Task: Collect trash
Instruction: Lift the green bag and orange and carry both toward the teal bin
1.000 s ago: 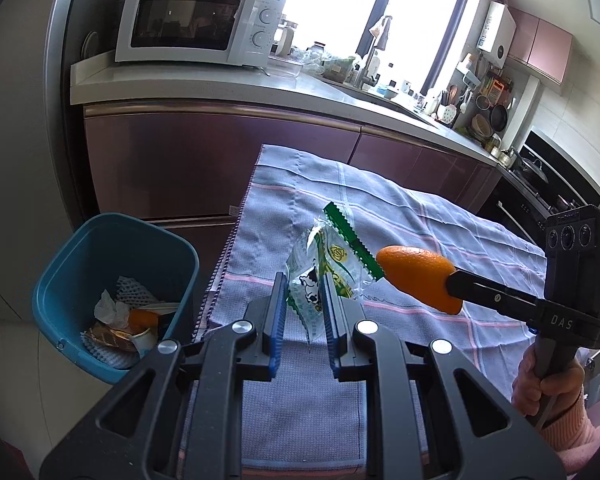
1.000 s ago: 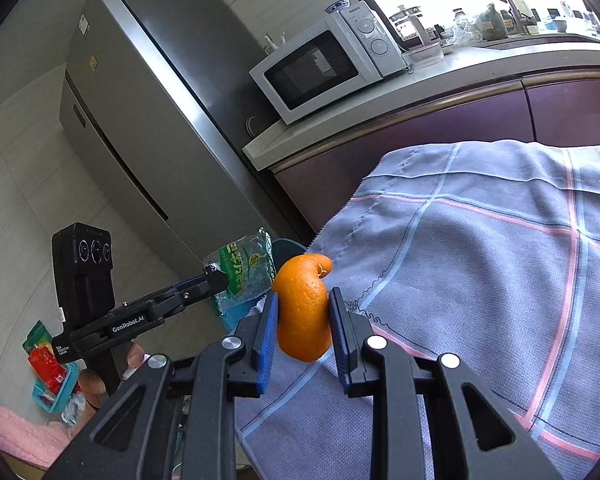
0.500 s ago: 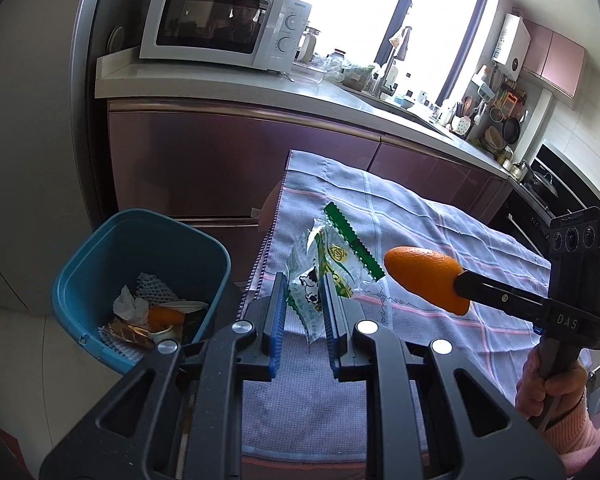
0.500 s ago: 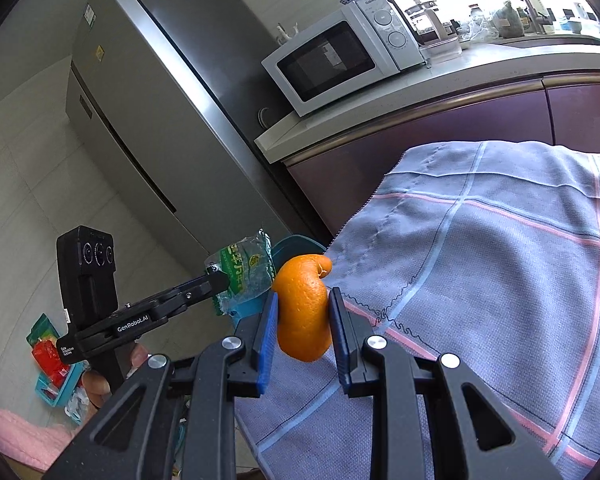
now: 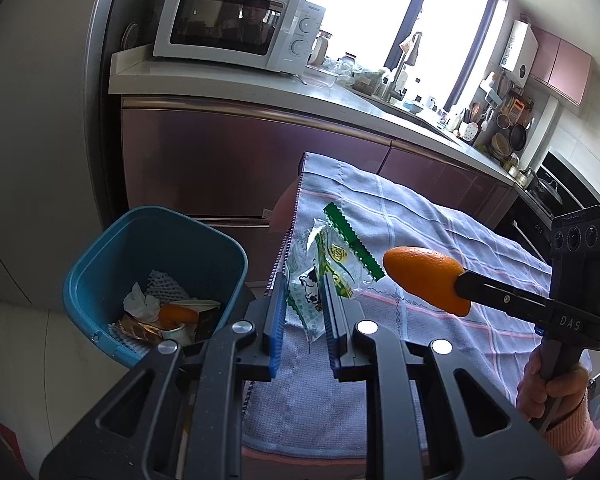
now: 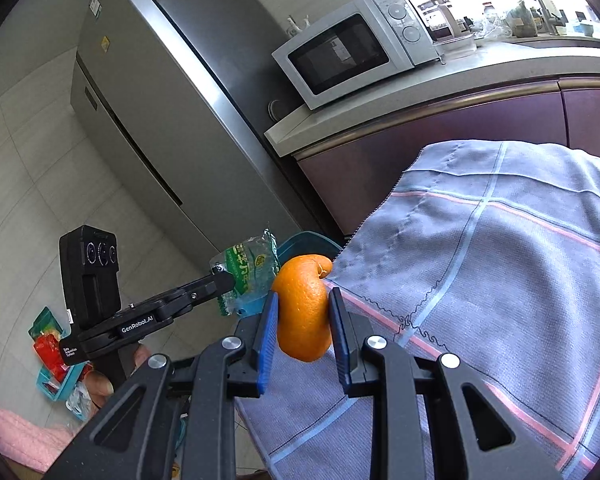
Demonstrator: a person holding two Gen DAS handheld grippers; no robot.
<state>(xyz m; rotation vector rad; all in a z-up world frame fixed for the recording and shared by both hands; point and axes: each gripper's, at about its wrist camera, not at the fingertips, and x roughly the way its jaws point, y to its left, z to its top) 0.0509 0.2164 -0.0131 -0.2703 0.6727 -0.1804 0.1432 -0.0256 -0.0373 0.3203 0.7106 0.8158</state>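
My left gripper (image 5: pixel 304 300) is shut on a green and clear snack wrapper (image 5: pixel 328 268), held over the left edge of the cloth-covered table (image 5: pixel 440 240). The wrapper also shows in the right wrist view (image 6: pixel 248 268). My right gripper (image 6: pixel 302 316) is shut on an orange peel (image 6: pixel 304 312), held above the table's left edge; the peel also shows in the left wrist view (image 5: pixel 424 284). A blue trash bin (image 5: pixel 140 240) stands on the floor left of the table, holding tissue, peel and wrappers; only its rim (image 6: pixel 308 240) shows in the right wrist view.
A purple kitchen counter (image 5: pixel 240 152) with a white microwave (image 5: pixel 236 40) runs behind the table. A grey fridge (image 6: pixel 160 120) stands at the left. A small teal basket of packets (image 6: pixel 52 360) lies on the floor.
Both grippers have moved left toward the bin, still holding the wrapper and the peel. The bin now sits closer to my left gripper.
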